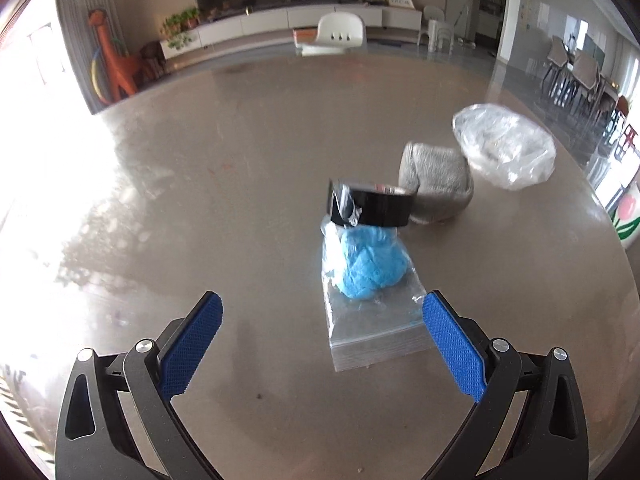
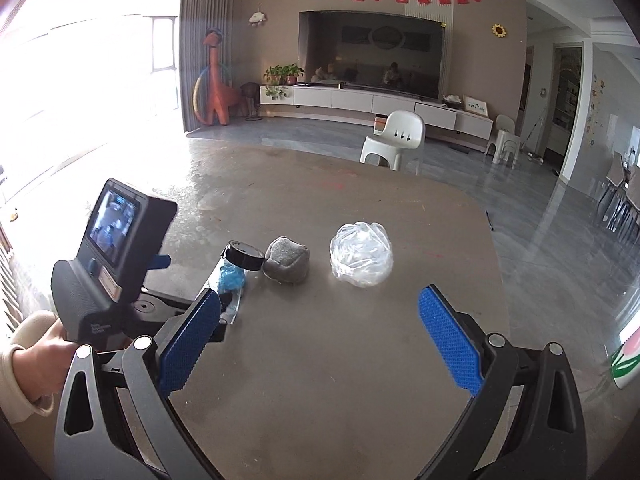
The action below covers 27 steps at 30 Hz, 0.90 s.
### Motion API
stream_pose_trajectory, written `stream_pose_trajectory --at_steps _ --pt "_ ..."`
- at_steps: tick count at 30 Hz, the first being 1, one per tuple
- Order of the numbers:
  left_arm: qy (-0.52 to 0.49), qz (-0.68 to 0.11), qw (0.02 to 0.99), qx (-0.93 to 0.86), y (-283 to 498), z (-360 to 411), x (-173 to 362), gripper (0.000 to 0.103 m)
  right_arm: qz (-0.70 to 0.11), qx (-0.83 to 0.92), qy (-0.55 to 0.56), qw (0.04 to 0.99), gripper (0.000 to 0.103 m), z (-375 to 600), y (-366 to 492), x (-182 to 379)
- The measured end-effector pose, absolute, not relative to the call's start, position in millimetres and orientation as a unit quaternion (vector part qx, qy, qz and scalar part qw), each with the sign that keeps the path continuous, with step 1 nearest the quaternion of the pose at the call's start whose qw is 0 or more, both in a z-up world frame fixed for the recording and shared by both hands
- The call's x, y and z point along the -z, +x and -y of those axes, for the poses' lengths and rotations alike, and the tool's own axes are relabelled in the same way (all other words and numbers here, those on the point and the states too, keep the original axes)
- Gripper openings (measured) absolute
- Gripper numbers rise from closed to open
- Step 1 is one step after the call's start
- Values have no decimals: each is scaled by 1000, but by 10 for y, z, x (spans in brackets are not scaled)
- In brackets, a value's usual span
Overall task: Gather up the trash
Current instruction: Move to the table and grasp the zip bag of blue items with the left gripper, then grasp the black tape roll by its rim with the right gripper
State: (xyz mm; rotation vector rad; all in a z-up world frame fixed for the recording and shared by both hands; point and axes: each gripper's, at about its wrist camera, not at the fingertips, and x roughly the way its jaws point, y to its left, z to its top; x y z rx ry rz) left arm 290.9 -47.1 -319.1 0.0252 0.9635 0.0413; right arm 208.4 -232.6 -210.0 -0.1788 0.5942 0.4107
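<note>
On the brown table (image 1: 180,208) lies a clear zip bag with a crumpled blue item inside (image 1: 366,268). A black ring like a tape roll (image 1: 372,202) rests on the bag's far end. Behind it sit a grey rolled cloth (image 1: 438,188) and a crumpled clear plastic bag (image 1: 506,146). My left gripper (image 1: 322,312) is open, its blue pads on either side of the zip bag's near end, slightly above it. My right gripper (image 2: 320,308) is open and empty over the table, short of the cloth (image 2: 288,260) and plastic bag (image 2: 362,256).
In the right wrist view a hand (image 2: 40,344) holds the left tool's handle and screen (image 2: 116,248) at the left. A white chair (image 2: 394,140) stands past the table's far edge. The table's rounded right edge (image 2: 496,248) drops to a glossy floor.
</note>
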Motion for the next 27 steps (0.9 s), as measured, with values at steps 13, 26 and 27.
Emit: stream_pose_trajectory --at_steps 13,26,27 --pt "-13 -442 896 36 2720 239 2947 12 -300 -232 -84 921 99 1919 2216 2171" --pt "-37 -374 927 -22 2338 -611 2522 9 -342 -282 -119 888 99 966 2781 2520" --pt "-40 -369 928 -25 2336 -651 2507 9 -348 -284 -118 886 99 916 2821 2554"
